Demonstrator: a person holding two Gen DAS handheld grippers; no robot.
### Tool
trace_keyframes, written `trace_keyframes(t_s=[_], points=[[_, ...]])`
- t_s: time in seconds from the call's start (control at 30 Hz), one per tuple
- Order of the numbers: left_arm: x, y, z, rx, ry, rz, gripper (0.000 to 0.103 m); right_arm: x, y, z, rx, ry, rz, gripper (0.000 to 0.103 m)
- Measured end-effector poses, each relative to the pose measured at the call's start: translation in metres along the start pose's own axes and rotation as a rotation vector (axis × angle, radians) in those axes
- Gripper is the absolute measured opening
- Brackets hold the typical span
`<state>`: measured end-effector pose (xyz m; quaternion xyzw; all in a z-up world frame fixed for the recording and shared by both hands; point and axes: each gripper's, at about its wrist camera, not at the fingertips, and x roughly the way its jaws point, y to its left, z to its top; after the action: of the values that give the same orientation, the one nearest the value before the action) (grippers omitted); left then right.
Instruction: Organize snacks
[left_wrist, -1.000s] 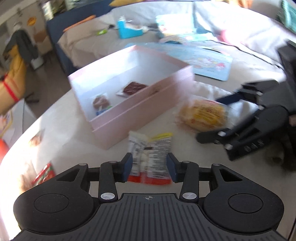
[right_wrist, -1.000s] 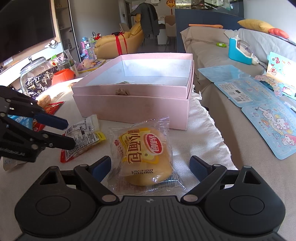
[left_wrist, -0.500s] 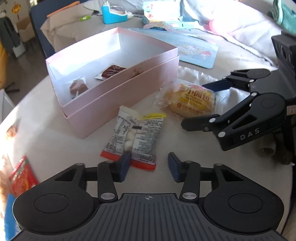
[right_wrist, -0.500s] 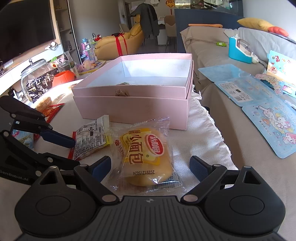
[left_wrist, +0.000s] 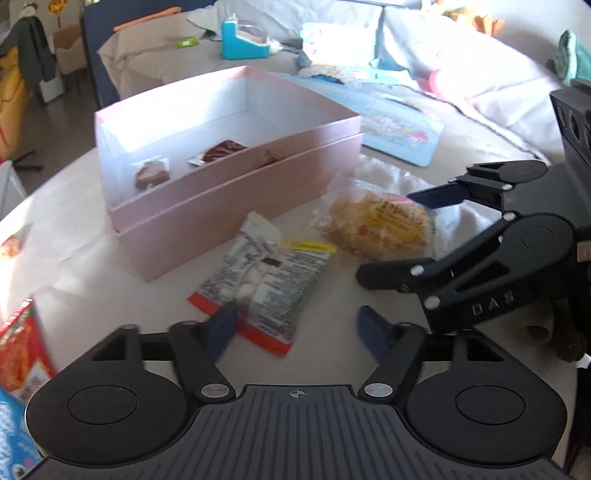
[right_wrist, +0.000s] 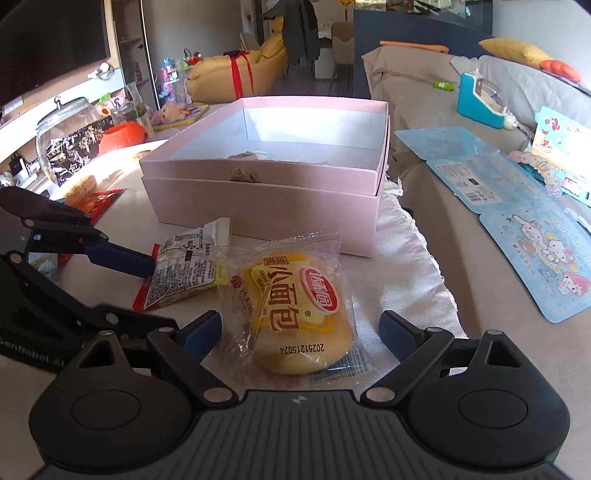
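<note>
A pink open box (left_wrist: 240, 206) (right_wrist: 258, 206) stands mid-table with a few small snacks (left_wrist: 151, 175) inside. In front of it lies a grey-white snack packet (left_wrist: 262, 280) (right_wrist: 184, 269) with red ends, flat on the table. My left gripper (left_wrist: 295, 325) (right_wrist: 162, 295) straddles its near end with jaws opening; the left pad sits at the packet's edge, the right pad stands apart. A wrapped yellow bread bun (right_wrist: 291, 306) (left_wrist: 380, 229) lies between the wide, open fingers of my right gripper (right_wrist: 301, 332) (left_wrist: 391, 236), which do not touch it.
A red snack bag (left_wrist: 18, 350) lies at the table's near left. A glass jar (right_wrist: 66, 140) stands at far left. Blue cartoon sheets (right_wrist: 546, 258) and a teal toy (right_wrist: 480, 99) lie on the sofa to the right, beyond the table edge.
The left jaws have spread wide and let go of the grey-white packet, which now rests on the table. The right gripper has stayed put around the bun.
</note>
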<state>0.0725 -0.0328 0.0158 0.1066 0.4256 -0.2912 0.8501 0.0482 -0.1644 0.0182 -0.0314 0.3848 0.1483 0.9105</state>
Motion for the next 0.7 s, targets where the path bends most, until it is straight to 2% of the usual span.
trace_keyframes(t_s=[0.1,0.2,0.3,0.37,0.5,0.7], points=[[0.002,-0.003,-0.002,0.014,-0.009,-0.019,0.091,-0.008,-0.002,0.005,0.01,-0.004,-0.013,0.093],[0.001,-0.003,-0.002,0.011,-0.023,-0.017,0.088,-0.018,-0.003,0.01,0.006,-0.031,-0.036,0.093],[-0.003,-0.004,-0.001,0.025,-0.046,0.048,0.08,-0.028,-0.004,0.013,-0.004,-0.065,-0.06,0.093],[-0.007,-0.004,0.001,0.045,-0.068,0.111,0.079,-0.032,-0.006,0.014,-0.006,-0.075,-0.072,0.093],[-0.004,0.006,0.01,0.039,-0.074,0.178,0.081,-0.028,-0.013,0.014,0.018,-0.058,-0.072,0.093],[0.007,0.03,0.022,-0.067,-0.078,0.133,0.086,-0.02,-0.018,0.012,0.058,-0.02,-0.04,0.093]])
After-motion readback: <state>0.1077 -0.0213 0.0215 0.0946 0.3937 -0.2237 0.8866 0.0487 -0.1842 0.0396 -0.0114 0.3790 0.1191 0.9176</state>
